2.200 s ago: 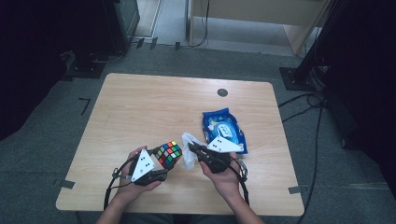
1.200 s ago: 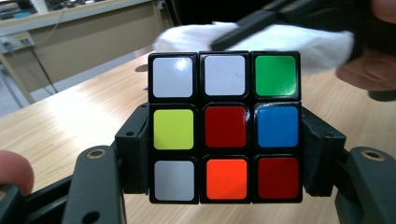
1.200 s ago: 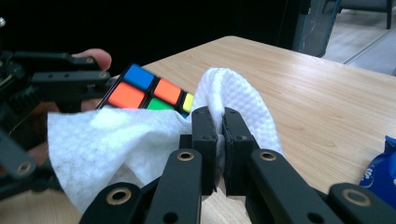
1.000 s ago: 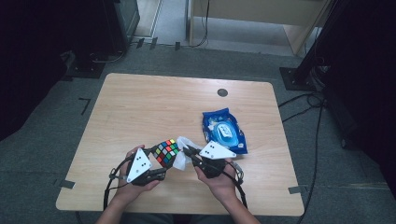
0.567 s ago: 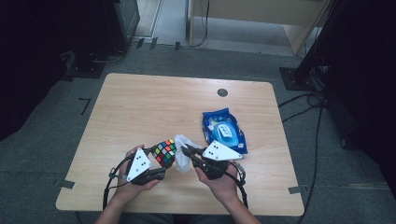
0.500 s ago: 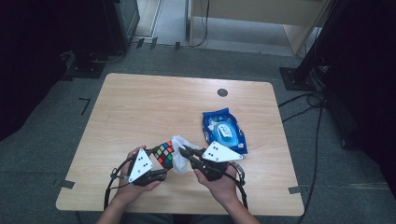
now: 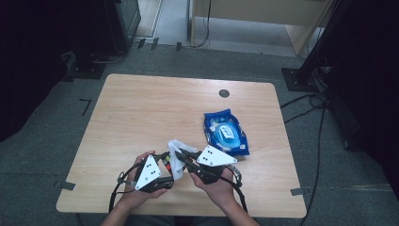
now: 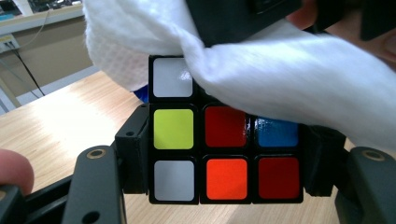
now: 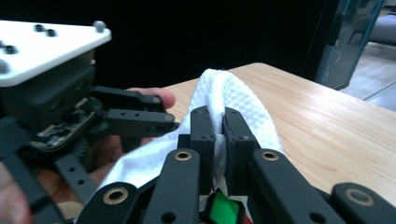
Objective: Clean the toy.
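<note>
Wiping cube [image 8: 224,154] w/ cloth [image 9: 233,116], seemingly.

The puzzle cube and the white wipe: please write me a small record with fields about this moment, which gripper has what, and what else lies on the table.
left gripper: shut on the puzzle cube, one jaw on each side of it
right gripper: shut on the white wipe
white wipe: draped over the top of the puzzle cube
visible cube face: white, yellow, red, blue and orange squares
blue pack of wipes: lies flat on the table, apart from the hands
apparent work: wiping the puzzle cube
</note>
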A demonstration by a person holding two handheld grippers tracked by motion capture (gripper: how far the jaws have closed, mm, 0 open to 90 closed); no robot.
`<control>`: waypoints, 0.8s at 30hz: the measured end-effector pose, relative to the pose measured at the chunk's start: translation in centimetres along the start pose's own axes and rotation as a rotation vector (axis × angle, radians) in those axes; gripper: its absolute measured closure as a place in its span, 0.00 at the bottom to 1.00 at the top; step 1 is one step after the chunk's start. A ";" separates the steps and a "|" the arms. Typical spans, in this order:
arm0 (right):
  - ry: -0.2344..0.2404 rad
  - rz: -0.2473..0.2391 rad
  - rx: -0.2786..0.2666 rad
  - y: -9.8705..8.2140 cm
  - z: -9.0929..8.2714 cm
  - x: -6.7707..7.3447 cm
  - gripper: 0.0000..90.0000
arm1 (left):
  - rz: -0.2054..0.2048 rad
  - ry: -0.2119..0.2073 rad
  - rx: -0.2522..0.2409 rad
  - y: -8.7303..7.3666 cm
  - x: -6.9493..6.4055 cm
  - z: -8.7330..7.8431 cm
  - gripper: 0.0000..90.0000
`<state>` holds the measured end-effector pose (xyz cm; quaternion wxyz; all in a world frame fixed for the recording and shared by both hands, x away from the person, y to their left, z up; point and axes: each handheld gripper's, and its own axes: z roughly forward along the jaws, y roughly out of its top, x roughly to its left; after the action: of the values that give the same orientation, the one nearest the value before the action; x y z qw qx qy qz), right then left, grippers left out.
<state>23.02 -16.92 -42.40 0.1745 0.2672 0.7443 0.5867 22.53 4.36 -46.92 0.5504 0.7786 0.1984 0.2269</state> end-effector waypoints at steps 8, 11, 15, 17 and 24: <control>-0.077 0.016 0.016 -0.9 0.1 -1.2 0.95 | -0.007 -0.001 -0.014 0.3 0.1 -0.3 0.38; -0.101 0.018 0.029 -1.4 0.2 -1.7 0.95 | -0.017 0.009 -0.013 0.3 0.4 -0.4 0.38; -0.129 0.004 0.057 -2.1 0.4 -2.0 0.95 | -0.038 0.030 -0.016 0.2 1.0 -0.7 0.38; -0.141 -0.008 0.079 -2.5 0.6 -2.0 0.95 | -0.045 0.042 -0.021 0.2 1.3 -0.9 0.38; -0.234 -0.016 0.212 -4.5 1.5 -3.5 0.95 | -0.073 0.068 -0.047 0.2 2.3 -1.7 0.38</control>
<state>25.85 -18.60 -47.32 0.2354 0.3449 0.7788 0.4681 23.47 6.92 -45.89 0.5695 0.7495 0.2400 0.2374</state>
